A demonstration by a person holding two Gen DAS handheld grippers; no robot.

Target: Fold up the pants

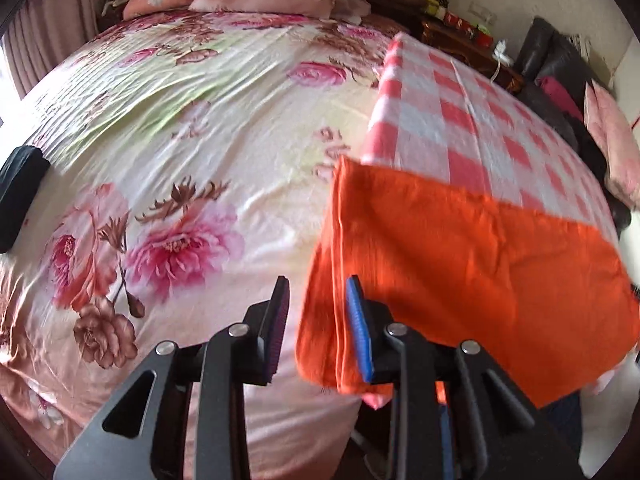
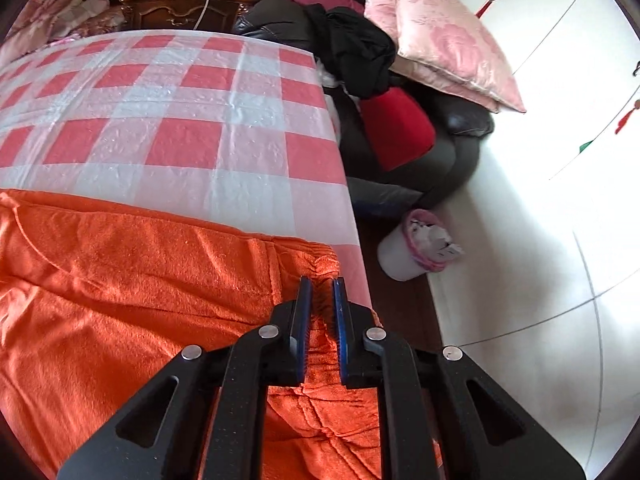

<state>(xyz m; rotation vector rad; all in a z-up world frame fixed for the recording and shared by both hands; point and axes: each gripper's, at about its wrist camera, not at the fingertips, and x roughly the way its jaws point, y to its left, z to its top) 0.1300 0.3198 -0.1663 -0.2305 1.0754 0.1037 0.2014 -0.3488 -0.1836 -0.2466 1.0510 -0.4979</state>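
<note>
We look down from close above the bed's near edge, one camera facing its flowery left side, the other its right edge, both seeing the orange pants [image 1: 460, 264] and checked cloth [image 2: 172, 120].

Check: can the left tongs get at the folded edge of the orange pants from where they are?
Probably yes. The left tongs stand open right over the folded edge of the orange pants, one finger above the cloth, the other over the floral sheet. Nothing lies between.
</note>
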